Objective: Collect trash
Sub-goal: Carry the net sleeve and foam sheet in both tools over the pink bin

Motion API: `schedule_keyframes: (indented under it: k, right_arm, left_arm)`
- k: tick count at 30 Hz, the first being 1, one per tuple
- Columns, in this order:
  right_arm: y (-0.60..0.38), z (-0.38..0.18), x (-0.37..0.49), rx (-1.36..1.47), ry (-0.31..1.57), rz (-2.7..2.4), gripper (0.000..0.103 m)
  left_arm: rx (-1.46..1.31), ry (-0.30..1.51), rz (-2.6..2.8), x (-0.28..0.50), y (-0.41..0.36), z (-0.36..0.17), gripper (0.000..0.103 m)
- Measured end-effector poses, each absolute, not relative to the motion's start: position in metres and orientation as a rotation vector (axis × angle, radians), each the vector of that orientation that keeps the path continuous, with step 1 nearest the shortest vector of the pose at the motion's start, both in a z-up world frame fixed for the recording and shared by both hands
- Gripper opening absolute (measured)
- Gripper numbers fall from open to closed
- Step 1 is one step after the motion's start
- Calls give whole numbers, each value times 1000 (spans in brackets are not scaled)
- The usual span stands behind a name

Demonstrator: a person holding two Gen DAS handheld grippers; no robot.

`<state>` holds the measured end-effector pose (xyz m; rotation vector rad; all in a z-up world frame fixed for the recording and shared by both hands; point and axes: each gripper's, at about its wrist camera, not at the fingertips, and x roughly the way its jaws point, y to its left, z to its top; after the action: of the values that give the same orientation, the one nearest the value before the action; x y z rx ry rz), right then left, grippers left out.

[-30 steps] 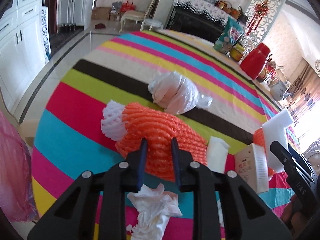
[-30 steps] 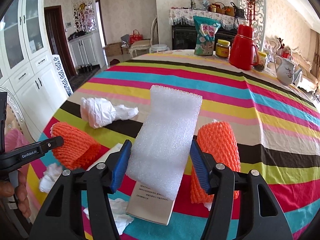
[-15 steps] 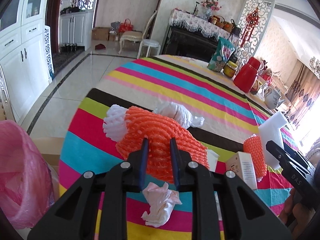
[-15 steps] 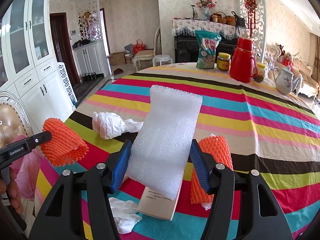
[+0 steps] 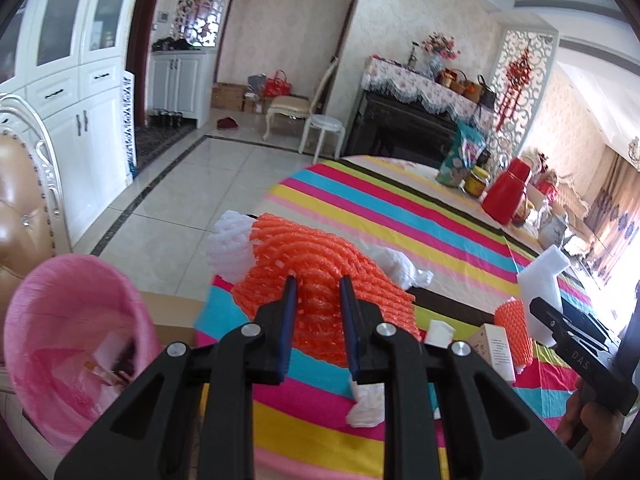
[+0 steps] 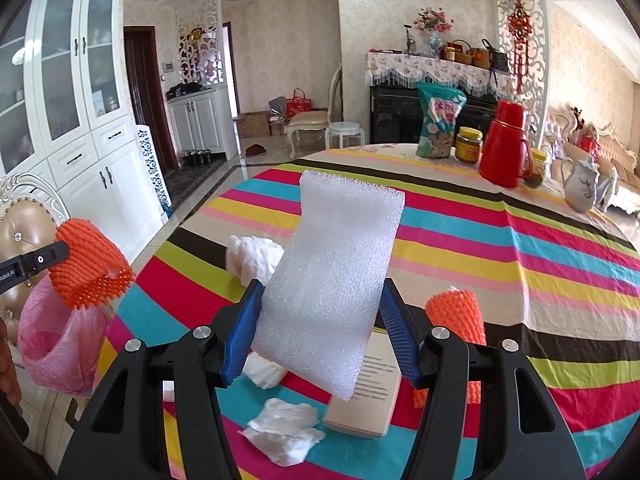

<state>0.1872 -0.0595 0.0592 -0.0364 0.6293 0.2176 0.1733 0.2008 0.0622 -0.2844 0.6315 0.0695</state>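
The left gripper (image 5: 317, 300) clamps an orange foam net sleeve (image 5: 320, 276) above the worktop's left edge, near the pink-lined trash bin (image 5: 76, 344). The right gripper (image 6: 320, 320) grips a white foam sheet (image 6: 336, 272). Tissues (image 6: 284, 430), a carton (image 6: 372, 400) and another orange sleeve (image 6: 456, 316) remain uncollected.

**Orange foam net held off the table's edge**

The left gripper (image 5: 318, 308) was clamped on an orange foam net (image 5: 320, 268) with a white foam net (image 5: 232, 248) poking from its far end. Below and to the left stood a bin lined with a pink bag (image 5: 76, 344). On the striped tablecloth (image 5: 400, 216) lay a wad of white plastic (image 5: 400, 266), a crumpled tissue (image 5: 366, 404), a small box (image 5: 496, 350) and 1 more orange net (image 5: 514, 336). The right gripper (image 5: 536, 306) held a white foam sheet (image 5: 542, 284).
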Motion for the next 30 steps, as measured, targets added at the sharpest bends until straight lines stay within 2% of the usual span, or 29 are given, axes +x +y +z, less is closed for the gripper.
schedule_keyframes:
  k: [13,30]
  right_arm:
    - [-1,75,178,-73,607,315,56]
    - [123,87,155,-147,593,492,56]
  left_arm:
    - [-322,563,214,107,293,85,21]
    - [-357,532,358,50,376,85,21]
